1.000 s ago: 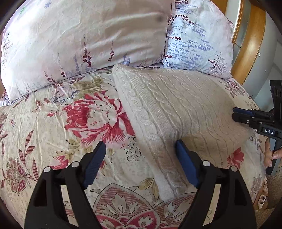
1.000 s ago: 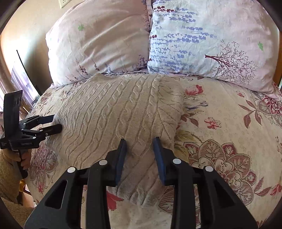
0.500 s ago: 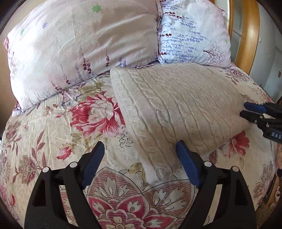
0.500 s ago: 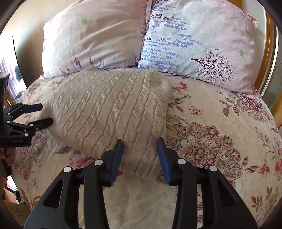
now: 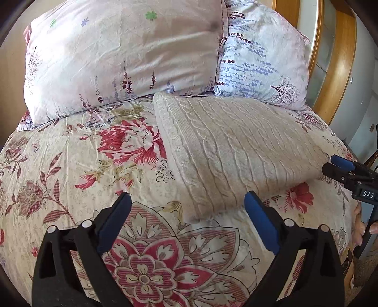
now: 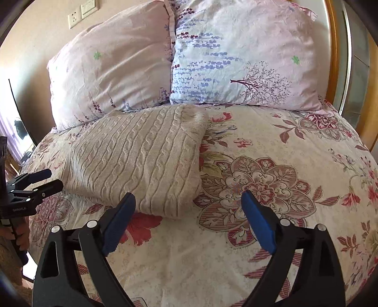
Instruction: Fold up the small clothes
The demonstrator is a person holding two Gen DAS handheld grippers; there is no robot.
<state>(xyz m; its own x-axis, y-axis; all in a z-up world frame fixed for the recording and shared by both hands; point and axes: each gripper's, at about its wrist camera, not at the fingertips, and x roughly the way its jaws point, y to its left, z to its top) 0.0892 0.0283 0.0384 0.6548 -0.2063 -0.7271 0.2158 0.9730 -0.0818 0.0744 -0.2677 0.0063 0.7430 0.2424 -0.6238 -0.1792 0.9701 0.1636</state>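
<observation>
A cream cable-knit sweater (image 5: 231, 151) lies folded into a rectangle on the floral bedspread (image 5: 78, 165), just below the pillows. It also shows in the right wrist view (image 6: 139, 160). My left gripper (image 5: 186, 222) is open and empty, pulled back just short of the sweater's near corner. My right gripper (image 6: 187, 219) is open and empty, just short of the sweater's near edge. The right gripper shows at the right edge of the left wrist view (image 5: 340, 168), and the left gripper at the left edge of the right wrist view (image 6: 45, 180).
Two floral pillows (image 5: 122, 54) (image 5: 264, 63) lean at the head of the bed. A wooden headboard (image 5: 340, 59) curves at the right. A wall socket (image 6: 82, 11) is above the pillows.
Both grippers have drawn back from the sweater toward the bed's near edge. The right gripper's jaws have opened wide and let go of the sweater's edge. The sweater lies still.
</observation>
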